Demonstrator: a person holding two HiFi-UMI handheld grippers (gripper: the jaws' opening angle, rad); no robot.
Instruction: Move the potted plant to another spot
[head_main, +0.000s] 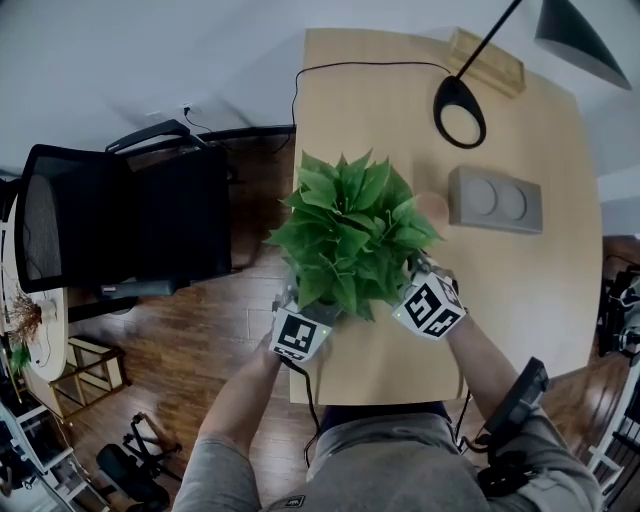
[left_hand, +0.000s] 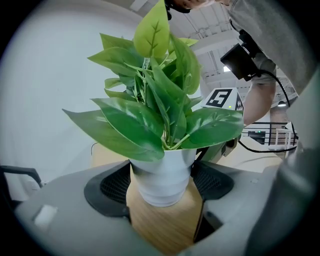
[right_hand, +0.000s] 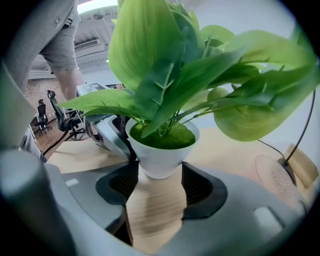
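The potted plant (head_main: 350, 230) has broad green leaves and a white ribbed pot (left_hand: 162, 175); it is near the front left of the wooden table (head_main: 520, 300). My left gripper (head_main: 315, 305) comes at it from the left and my right gripper (head_main: 405, 278) from the right. In the left gripper view both black pads (left_hand: 116, 186) press on the pot's sides. In the right gripper view the pot (right_hand: 161, 155) sits between the pad tips (right_hand: 196, 184), which touch its lower part. The pot's base looks level with the tabletop. Leaves hide the pot in the head view.
A grey block with two round dents (head_main: 495, 200) lies right of the plant. A black lamp base ring (head_main: 460, 110) and a wooden block (head_main: 487, 60) are at the far end. A black chair (head_main: 120, 215) stands past the table's left edge.
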